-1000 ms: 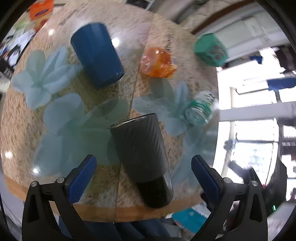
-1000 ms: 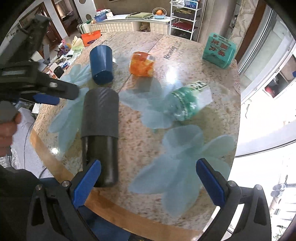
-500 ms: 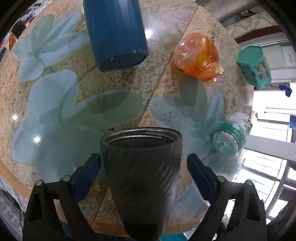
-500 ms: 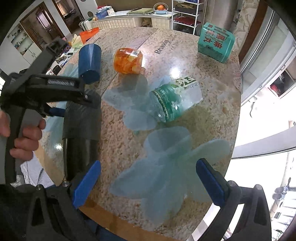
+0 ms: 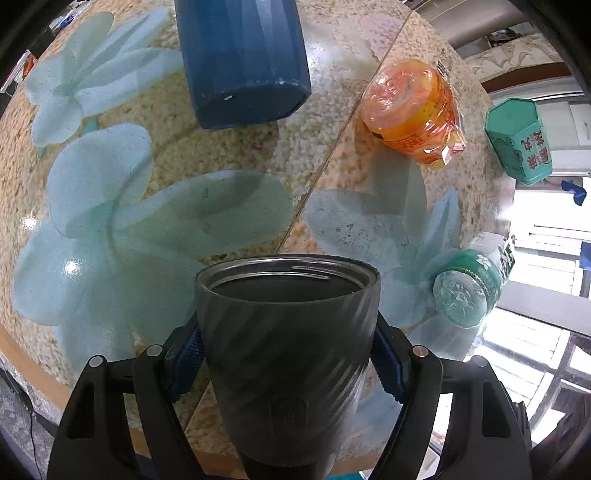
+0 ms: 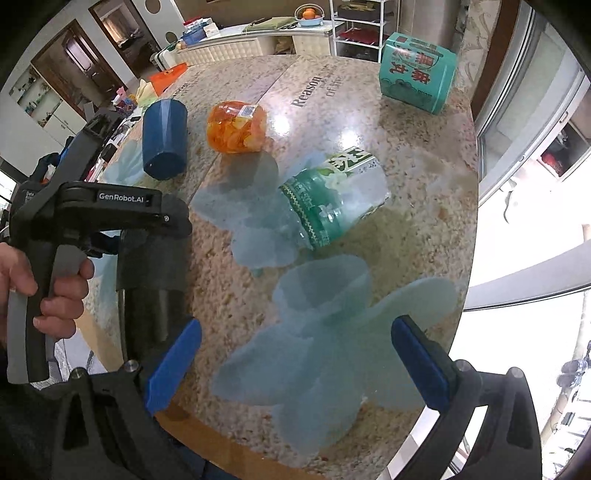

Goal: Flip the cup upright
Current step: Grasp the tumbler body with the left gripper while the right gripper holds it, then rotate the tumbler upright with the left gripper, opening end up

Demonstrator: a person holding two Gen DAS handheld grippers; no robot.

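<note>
Now the left gripper (image 5: 288,354) has its blue-padded jaws pressed against both sides of the dark grey ribbed metal tumbler (image 5: 288,350), which lies on its side at the near table edge with its open mouth facing away from the camera; half a second ago the pads stood clear of its walls, and a second ago they were wide apart with the cup farther ahead. From the right wrist view the same cup (image 6: 151,280) sits under the left tool, held by a bare hand (image 6: 55,291). The right gripper (image 6: 295,363) hangs with its jaws wide and nothing between them, as before.

Beyond the cup lie a blue faceted plastic cup (image 5: 240,62) on its side, an orange wrapped jar (image 5: 410,110), a green labelled clear bottle (image 5: 472,284) on its side, and a teal hexagonal tin (image 5: 521,144), all well apart.

They rest on a round speckled granite table (image 5: 229,147) with pale blue flower decals (image 5: 110,206). Behind it, shelving (image 6: 354,26) and bright windows (image 6: 524,122) show.
</note>
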